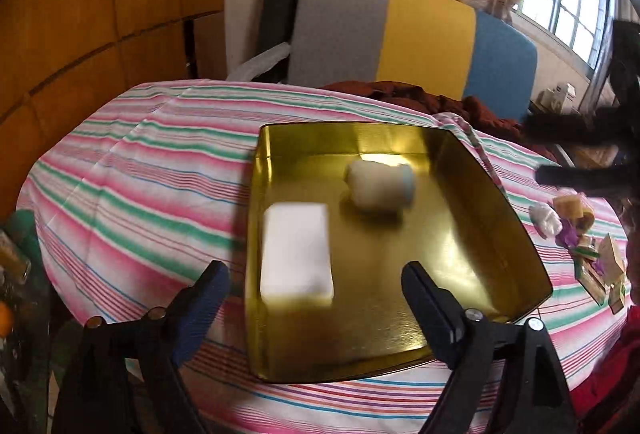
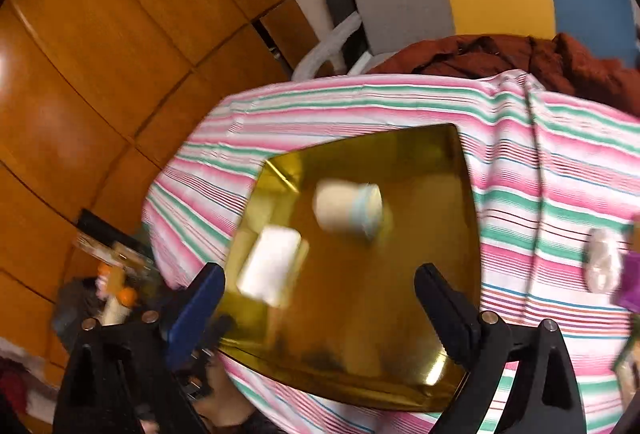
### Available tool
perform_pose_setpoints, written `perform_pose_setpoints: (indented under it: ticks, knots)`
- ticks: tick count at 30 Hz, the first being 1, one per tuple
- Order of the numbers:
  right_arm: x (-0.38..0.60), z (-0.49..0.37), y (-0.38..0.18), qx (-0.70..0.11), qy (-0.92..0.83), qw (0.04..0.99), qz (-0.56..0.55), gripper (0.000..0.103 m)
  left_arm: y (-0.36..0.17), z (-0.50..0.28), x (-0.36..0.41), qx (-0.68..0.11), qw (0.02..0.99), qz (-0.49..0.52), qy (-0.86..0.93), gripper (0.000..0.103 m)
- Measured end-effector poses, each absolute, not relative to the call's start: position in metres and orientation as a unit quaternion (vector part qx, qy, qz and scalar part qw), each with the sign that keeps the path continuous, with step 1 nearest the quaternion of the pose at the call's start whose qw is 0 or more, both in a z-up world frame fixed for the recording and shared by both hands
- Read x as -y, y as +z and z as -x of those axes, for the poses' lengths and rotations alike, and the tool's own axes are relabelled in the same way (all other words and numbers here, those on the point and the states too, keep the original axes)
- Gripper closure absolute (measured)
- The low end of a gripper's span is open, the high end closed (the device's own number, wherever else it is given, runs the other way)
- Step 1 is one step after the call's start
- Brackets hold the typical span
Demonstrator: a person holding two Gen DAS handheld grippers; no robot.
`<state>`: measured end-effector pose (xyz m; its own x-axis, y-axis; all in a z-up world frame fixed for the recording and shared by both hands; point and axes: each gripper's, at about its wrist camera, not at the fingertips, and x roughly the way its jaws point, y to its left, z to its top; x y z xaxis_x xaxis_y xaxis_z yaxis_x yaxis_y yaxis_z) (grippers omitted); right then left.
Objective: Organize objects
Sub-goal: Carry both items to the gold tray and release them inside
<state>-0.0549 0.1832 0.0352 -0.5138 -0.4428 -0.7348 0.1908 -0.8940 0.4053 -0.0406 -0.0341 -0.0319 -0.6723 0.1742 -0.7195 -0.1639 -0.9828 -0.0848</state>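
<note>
A gold tin tray (image 1: 496,218) sits on the bench under a striped cloth (image 1: 132,170), and two pale things already lie inside it: a white rectangular block (image 1: 296,254) against the tray's left wall, its long axis running from near to far, and a white roll (image 1: 380,186) further back toward the middle, lying on its side with its axis across the tray. The left gripper (image 1: 316,282) hangs over the tray's near edge with its fingers spread wide and nothing between them; the block lies just ahead of its left finger. The right gripper (image 2: 320,284) is also spread and empty above the near part of the tray, though its view is smeared by blur. What is left to sort seems to be the small heap (image 1: 588,246) of wooden blocks, purple bits and a crumpled white wad (image 1: 546,220) lying on the cloth well to the right of the tray, apart from it. In the right wrist view that wad (image 2: 602,260) and a purple piece (image 2: 630,286) appear at the far right edge, off to the right of the fingers. By my reading the right hand is the nearer one to that heap, so the next reach likely belongs to it, swinging rightward away from the tray. The pieces are too blurred to tell how each one lies.
</note>
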Motion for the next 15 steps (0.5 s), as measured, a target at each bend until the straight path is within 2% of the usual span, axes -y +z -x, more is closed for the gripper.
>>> perform_pose_setpoints:
  ticks: [6, 15]
  knots:
    - [-0.187, 0.036, 0.028, 0.094, -0.876, 0.154, -0.447, 0.001, -0.017, 0.037, 0.035, 0.017, 0.064, 0.376, 0.924, 0.011]
    - [-0.184, 0.004, 0.036, 0.026, -0.912, 0.097, -0.397, 0.000, 0.005, 0.027, 0.017, -0.003, 0.061, 0.362, 0.930, 0.011]
